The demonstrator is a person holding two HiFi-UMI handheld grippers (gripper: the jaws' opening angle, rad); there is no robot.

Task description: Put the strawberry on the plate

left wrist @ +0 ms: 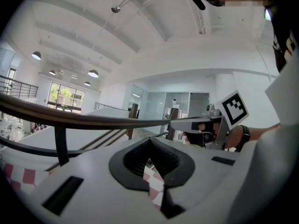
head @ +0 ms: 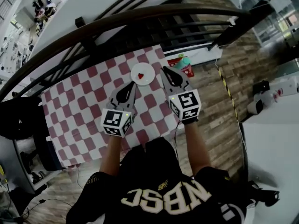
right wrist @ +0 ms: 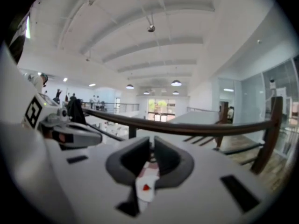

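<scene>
The strawberry (head: 141,76) lies on the plate (head: 148,70), so the job looks done, with both empty claws hanging above the surface (head: 88,111) on the plate's near side, left claw (head: 131,88) closed tight, right claw (head: 167,73) at a narrow gap.

The plate (head: 147,69) sits near the far edge of the table (head: 74,111), with the strawberry (head: 141,76) on it. A packet (head: 182,64) lies right of the plate. A railing (head: 140,17) runs behind the table. The left gripper (head: 131,88) and right gripper (head: 166,73) hang side by side before the plate.
</scene>
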